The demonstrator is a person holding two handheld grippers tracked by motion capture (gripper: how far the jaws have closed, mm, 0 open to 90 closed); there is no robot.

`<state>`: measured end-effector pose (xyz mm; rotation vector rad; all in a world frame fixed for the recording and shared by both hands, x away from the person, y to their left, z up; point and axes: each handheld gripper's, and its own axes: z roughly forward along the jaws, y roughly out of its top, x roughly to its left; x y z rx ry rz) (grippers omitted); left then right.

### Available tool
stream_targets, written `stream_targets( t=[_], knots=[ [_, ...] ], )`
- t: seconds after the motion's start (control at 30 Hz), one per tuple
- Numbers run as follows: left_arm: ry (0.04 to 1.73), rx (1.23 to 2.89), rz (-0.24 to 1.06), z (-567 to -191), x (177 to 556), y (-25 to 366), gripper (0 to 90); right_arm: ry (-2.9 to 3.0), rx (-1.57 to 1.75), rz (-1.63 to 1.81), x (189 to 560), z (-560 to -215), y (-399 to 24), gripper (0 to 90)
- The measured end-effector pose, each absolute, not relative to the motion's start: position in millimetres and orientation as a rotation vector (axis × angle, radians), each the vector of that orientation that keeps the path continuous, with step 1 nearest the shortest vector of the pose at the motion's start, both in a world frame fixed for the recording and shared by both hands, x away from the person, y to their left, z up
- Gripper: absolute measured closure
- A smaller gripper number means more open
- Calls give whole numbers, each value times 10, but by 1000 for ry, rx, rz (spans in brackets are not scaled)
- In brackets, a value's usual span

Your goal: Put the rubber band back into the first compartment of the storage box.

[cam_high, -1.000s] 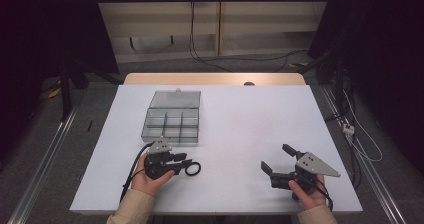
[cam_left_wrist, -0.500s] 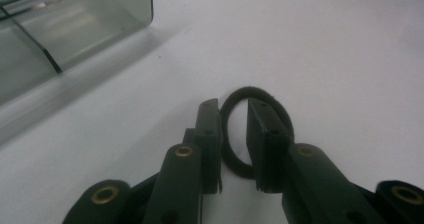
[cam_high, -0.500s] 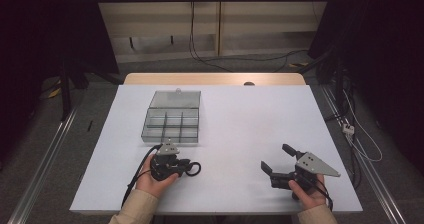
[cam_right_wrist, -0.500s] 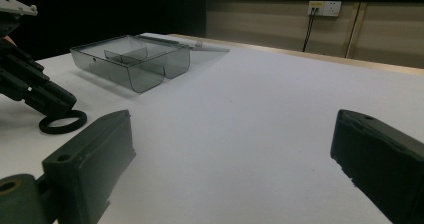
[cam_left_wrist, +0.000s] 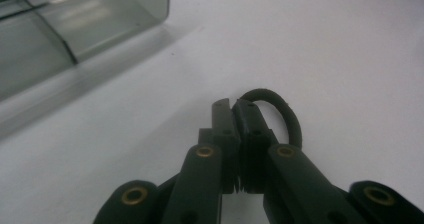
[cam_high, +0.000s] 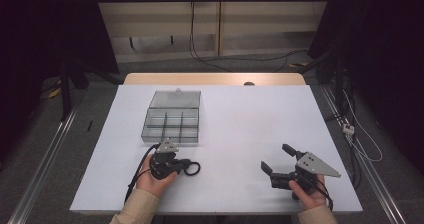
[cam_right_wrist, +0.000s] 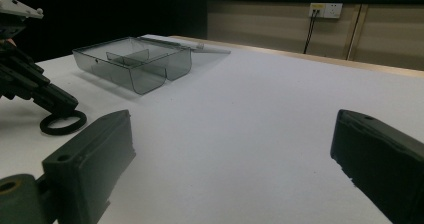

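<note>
1. Black ring [cam_left_wrist: 285, 115] lies flat on the white tabletop [cam_high: 240, 119], at about 7 o'clock from the tabletop's middle and just below the clear compartment box [cam_high: 172, 119].
2. Left claw [cam_high: 186, 165] is pressed together on the ring's near edge; in the left gripper view the jaws meet over the band while the loop sticks out beyond them.
3. Right claw [cam_high: 278, 159] is spread wide and holds nothing, resting at about 5 o'clock, well apart from the ring.
4. Risk, as I judge it: the grip catches only a thin bit of the band, so the ring could slip or swing out if lifted fast.
5. The box stands at 12 o'clock of the left claw, its lid laid open behind it; a careless lift could knock the near wall and shift the light box.
6. Tabletop is plain, white and bare otherwise. The room around is dark, with a pale panelled wall, a wall socket [cam_right_wrist: 321, 9] and trailing cables [cam_high: 200, 54] beyond the far edge.
</note>
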<state>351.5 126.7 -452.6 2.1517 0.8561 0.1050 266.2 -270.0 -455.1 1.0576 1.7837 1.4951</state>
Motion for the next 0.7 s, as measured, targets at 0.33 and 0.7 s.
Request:
stream_targets(
  t=[0.33, 0.7],
  knots=[
    [894, 2097, 136, -4360, 3631, 1409, 882, 1783, 1058, 1500, 2660, -4549, -2693, 31],
    [926, 2073, 123, -4276, 3758, 1497, 883, 1781, 1057, 1500, 2660, -4549, -2703, 31]
  ],
)
